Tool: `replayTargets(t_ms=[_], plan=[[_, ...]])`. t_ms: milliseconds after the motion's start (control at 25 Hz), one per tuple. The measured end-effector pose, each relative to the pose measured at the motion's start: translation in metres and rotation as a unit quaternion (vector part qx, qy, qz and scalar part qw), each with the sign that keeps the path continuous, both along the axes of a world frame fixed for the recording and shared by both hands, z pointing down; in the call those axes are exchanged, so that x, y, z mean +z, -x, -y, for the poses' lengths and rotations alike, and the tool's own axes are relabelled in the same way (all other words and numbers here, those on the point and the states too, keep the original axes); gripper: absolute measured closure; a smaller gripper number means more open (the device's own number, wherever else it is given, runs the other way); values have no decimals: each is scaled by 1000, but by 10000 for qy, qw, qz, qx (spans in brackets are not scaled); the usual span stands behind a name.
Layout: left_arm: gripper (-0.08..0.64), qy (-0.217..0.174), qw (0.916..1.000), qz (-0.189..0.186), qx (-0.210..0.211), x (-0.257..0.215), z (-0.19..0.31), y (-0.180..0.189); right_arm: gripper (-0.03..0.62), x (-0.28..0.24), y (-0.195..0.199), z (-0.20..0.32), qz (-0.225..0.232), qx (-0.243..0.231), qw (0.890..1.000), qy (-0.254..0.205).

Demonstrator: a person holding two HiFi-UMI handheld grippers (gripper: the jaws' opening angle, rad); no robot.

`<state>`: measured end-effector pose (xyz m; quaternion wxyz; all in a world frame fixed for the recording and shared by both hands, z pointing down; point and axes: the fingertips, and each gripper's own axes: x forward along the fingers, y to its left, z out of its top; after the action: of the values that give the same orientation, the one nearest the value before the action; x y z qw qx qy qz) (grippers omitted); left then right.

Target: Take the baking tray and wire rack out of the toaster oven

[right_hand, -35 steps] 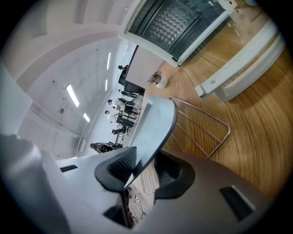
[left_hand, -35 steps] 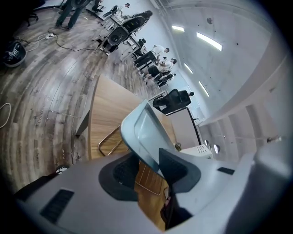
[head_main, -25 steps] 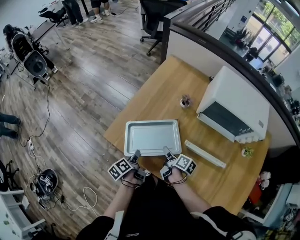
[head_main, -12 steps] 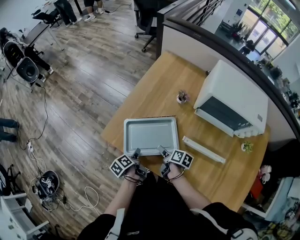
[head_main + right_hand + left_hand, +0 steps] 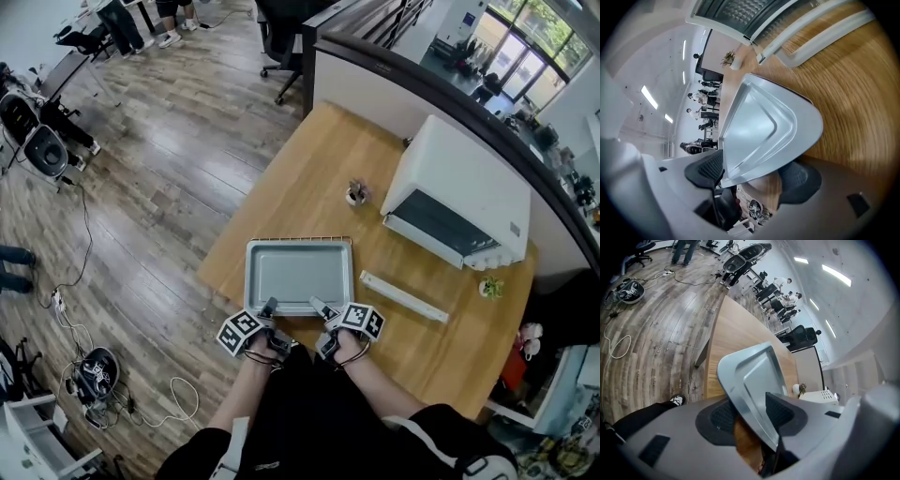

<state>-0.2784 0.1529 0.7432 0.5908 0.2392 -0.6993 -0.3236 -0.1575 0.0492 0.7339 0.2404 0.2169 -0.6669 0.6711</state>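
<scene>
Baking tray (image 5: 300, 272) lies flat on the wooden table (image 5: 309, 169), close to the edge nearest us and well apart from the white toaster oven (image 5: 464, 183). We see a shallow rectangular pan of dull silver-grey metal with rounded corners, a broad flat rim and a sunken bed, and that bed shows only bare metal. A thin golden line (image 5: 300, 240) runs just past its far rim, and we cannot tell whether that is the wire rack. Our left gripper (image 5: 269, 307) has the tray's near rim between its jaws, which have just been opening; the black ribbed pads stand off the thin metal with wood showing in the gap, so it grips nothing. Our right gripper (image 5: 317, 306) straddles the near rim by the tray's right corner, its jaws spread wide after just opening and clear of the metal. Each gripper's cube carries square black-and-white markers; any lettering on the oven is too small for us to read. The oven has a dark glass front. Between it and the tray lies a long white strip (image 5: 403, 295); a small white pot (image 5: 355, 195) on the table holds a plant, and a second little plant (image 5: 488, 288) stands near the oven's front
</scene>
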Motion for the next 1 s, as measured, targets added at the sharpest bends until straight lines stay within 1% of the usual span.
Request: replayTargets(t_ms=[160, 320, 480, 560, 720, 800, 880, 920, 960, 1000], plan=[[385, 37, 9999, -86, 65, 5, 0, -5, 219, -3, -2, -7, 5, -112, 9999, 62], [368, 116, 9996, -173, 208, 10, -4, -15, 219, -1, -6, -15, -30, -159, 9998, 121], [354, 325, 9987, -138, 363, 10, -11, -23, 219, -1, -10, -18, -63, -254, 9996, 61], [351, 366, 9983, -105, 435, 7, -15, -26, 219, -1, -12, -20, -77, -303, 9995, 13], [351, 308, 9979, -4, 576, -3, -18, -28, 219, -1, -17, -21, -120, -287, 9995, -57], [351, 295, 9968, 112, 733, -6, -16, -28, 219, -1, -18, -21, -118, -325, 9993, -157], [353, 278, 9944, 246, 993, -11, -11, -32, 228, -4, -19, -24, -114, -543, 9978, -364], [354, 276, 9926, 314, 1144, -15, -9, -35, 287, -7, -22, -26, -134, -741, 9958, -530], [359, 301, 9905, 384, 1287, -19, -8, -40, 417, -9, -25, -28, -184, -929, 9929, -722], [377, 352, 9883, 461, 1411, -24, -7, -44, 500, -12, -28, -28, -249, -1041, 9900, -914]])
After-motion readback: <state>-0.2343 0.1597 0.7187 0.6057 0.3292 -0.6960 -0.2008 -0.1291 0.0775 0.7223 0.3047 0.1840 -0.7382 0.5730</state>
